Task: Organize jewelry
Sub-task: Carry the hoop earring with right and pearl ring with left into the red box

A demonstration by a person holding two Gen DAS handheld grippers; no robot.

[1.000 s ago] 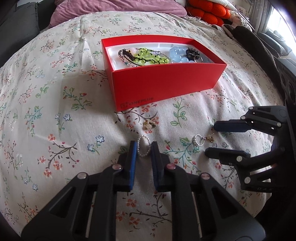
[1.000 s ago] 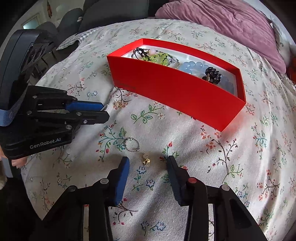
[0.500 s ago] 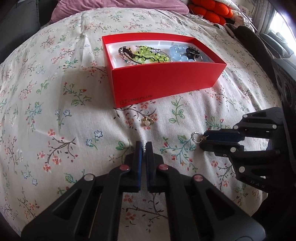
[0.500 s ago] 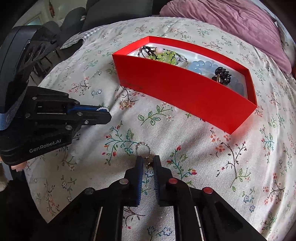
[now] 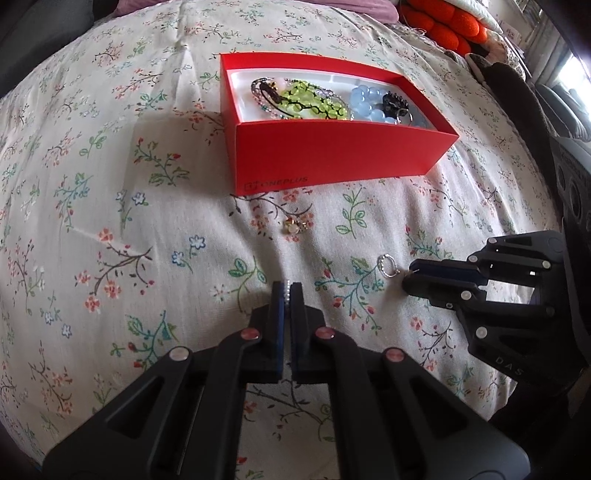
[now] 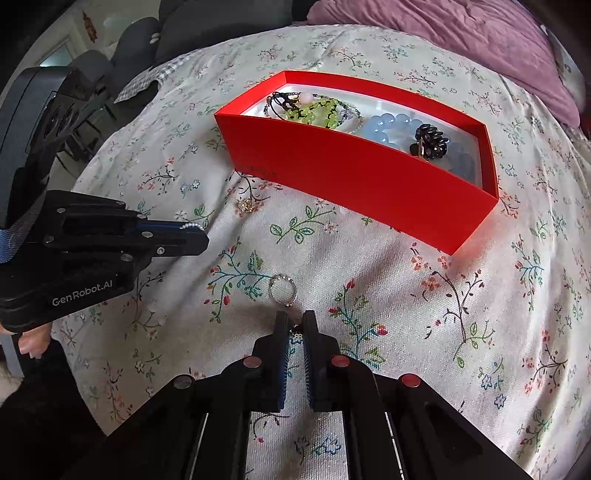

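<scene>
A red box sits on the floral bedspread and holds green, blue and black bead jewelry; it also shows in the right wrist view. My left gripper is shut on a small white pearl bracelet, whose beads show between the fingers. My right gripper is shut on the charm of a silver ring earring, with the ring sticking out in front of the tips. A small gold earring lies on the spread in front of the box.
The floral bedspread covers the whole surface. A purple pillow lies behind the box. Orange cushions and dark clothing are at the far right. Dark chairs stand beyond the bed's left edge.
Both grippers closed: the left on the pearl bracelet, the right on the ring earring's charm. Both have since lifted slightly, and the views moved nearer the box.
</scene>
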